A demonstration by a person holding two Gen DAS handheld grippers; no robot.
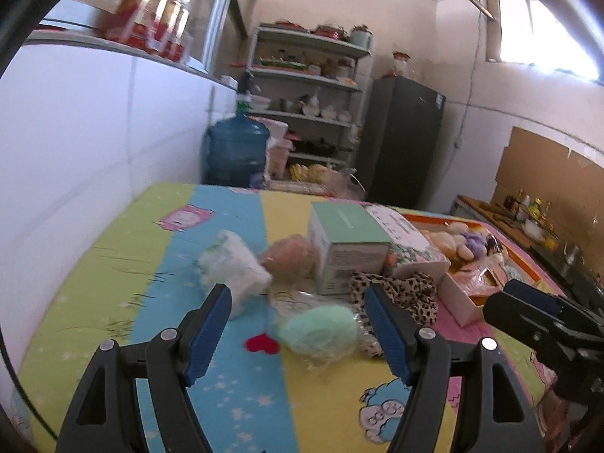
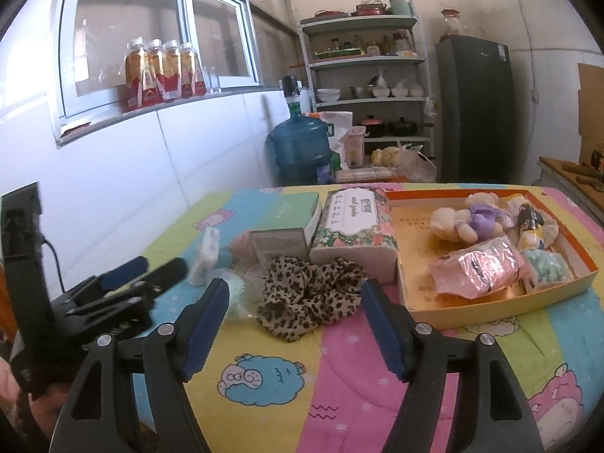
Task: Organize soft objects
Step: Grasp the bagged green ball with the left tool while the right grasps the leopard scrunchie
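Sorting looks partly done: the shallow orange-rimmed cardboard tray (image 2: 487, 304) at the right already holds a beige plush bear in a purple dress (image 2: 466, 219), a shiny pink foil packet (image 2: 477, 270), a small doll and a pale green knitted piece. Left of the tray, loose on the striped cartoon-print quilt (image 2: 339, 370), a crumpled leopard-print fabric scarf (image 2: 307, 296), a round mint-green fluffy puff in clear wrap (image 1: 319, 334), a peach-coloured puff (image 1: 288, 258) and a white wrapped tissue pack (image 1: 234, 268) remain to be moved, I judge.

Both tools are spread wide and empty: the left gripper (image 1: 298, 332) frames the mint puff without touching it, the right gripper (image 2: 294, 321) frames the scarf. A pale green cardboard box (image 1: 349, 249) and a floral tissue pack (image 2: 355, 234) stand just behind the pile, crowding any reach from the far side
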